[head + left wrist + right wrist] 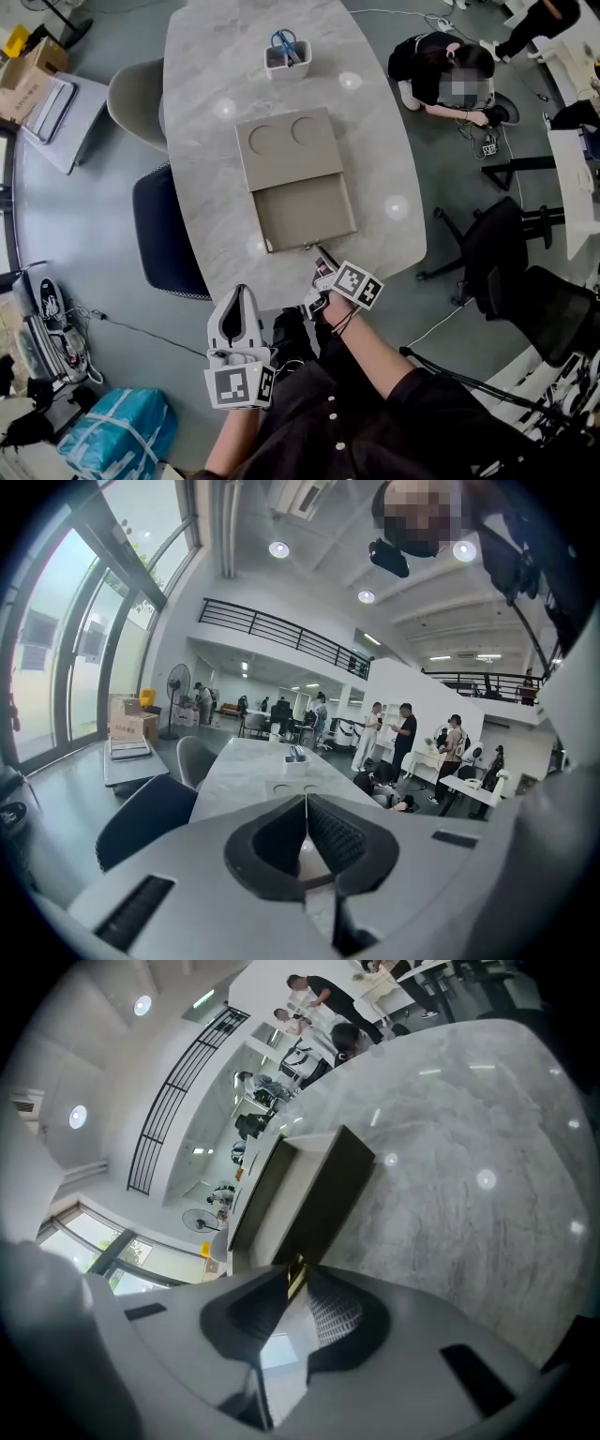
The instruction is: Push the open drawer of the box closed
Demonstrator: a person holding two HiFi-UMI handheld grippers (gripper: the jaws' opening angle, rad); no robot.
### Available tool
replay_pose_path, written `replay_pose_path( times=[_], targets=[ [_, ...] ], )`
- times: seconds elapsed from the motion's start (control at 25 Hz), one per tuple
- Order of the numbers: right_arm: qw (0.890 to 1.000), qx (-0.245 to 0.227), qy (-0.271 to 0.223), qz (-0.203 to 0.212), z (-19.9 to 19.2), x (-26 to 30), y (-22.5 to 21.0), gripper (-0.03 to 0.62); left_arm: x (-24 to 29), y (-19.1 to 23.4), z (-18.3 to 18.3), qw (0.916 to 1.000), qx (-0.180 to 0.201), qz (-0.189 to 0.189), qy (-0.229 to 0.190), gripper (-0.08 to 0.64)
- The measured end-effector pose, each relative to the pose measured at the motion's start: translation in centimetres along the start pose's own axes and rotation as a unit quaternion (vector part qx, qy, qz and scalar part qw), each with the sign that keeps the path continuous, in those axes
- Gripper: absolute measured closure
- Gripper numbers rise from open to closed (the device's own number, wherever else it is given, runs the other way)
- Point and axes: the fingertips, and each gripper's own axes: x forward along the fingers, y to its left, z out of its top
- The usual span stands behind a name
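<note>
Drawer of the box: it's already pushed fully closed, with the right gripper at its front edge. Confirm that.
Wrong on one count. The head view shows the drawer pulled well out of the box, its inside open to view. The right gripper is indeed at its front edge, jaws shut on the brass knob.

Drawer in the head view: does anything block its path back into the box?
Nothing visible does. The open tan drawer looks empty in front of the tan box. The right tongs are shut on its small brass handle. The left tongs hang clear.
</note>
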Motion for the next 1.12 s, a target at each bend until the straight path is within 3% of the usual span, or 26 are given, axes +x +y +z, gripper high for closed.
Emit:
replay_pose_path(
  times=[1.12],
  targets=[
    [1.000,-0.009,-0.012,0.016,5.2,7.1,3.8,0.531,1.4,1.1,-0.1,1.0000,-0.005,-0.001,0.008,0.543]
  ],
)
